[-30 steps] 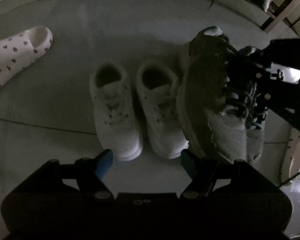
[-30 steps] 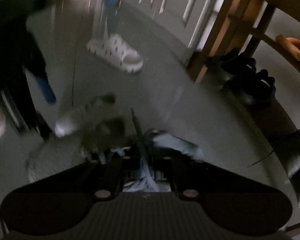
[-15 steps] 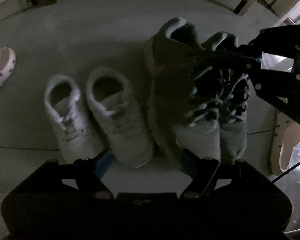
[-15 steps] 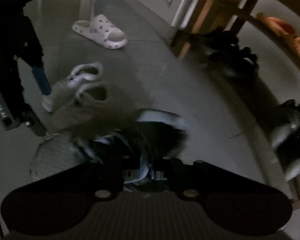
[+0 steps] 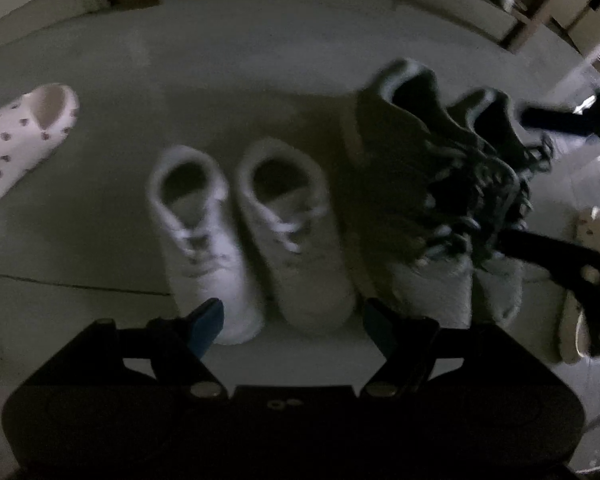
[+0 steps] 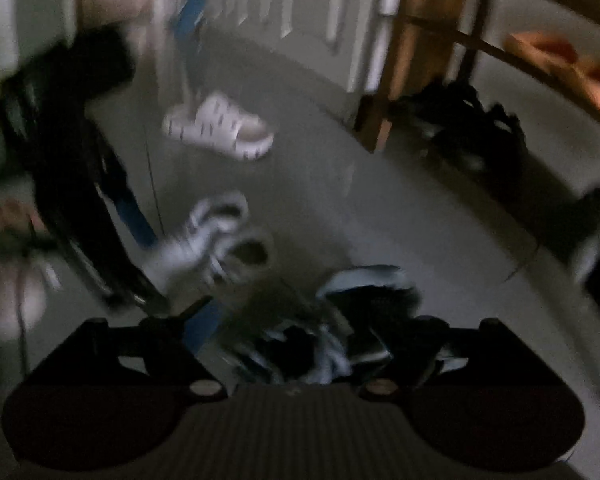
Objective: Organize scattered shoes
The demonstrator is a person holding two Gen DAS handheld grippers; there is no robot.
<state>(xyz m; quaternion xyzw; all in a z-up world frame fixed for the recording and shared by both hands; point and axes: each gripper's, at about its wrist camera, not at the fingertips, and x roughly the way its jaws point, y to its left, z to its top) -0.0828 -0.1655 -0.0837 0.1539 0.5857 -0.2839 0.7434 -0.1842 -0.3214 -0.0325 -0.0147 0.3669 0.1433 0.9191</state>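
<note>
Fingers on the left gripper (image 5: 288, 326) stand spread with nothing between them, hovering low over the toes of the white sneakers (image 5: 244, 236), which sit side by side on the floor (image 5: 260, 60). Just to their right the grey sneakers (image 5: 440, 208) also lie as a pair, laces loose and tangled. In the left wrist view the right gripper (image 5: 540, 176) reaches in from the side with one finger above the grey pair's laces and one below, so its fingers look parted around them; in its own blurred view (image 6: 316, 340) I cannot tell whether they touch the shoe.

Two polka-dot slides lie well apart: one far left (image 5: 20, 136), the other at the right edge (image 5: 588, 284) behind the right gripper. Those still look scattered, while both sneaker pairs lie lined up.

My worry is the laces. If the right fingers pull away with a loop snagged on a fingertip, the grey shoe nearest them could be dragged out of line or tipped onto its neighbour. The left fingers hang so close to the white toes that a careless sweep could nudge that pair crooked. The room is dim and both views smear, so a misjudged reach toward either slide seems likely too.
</note>
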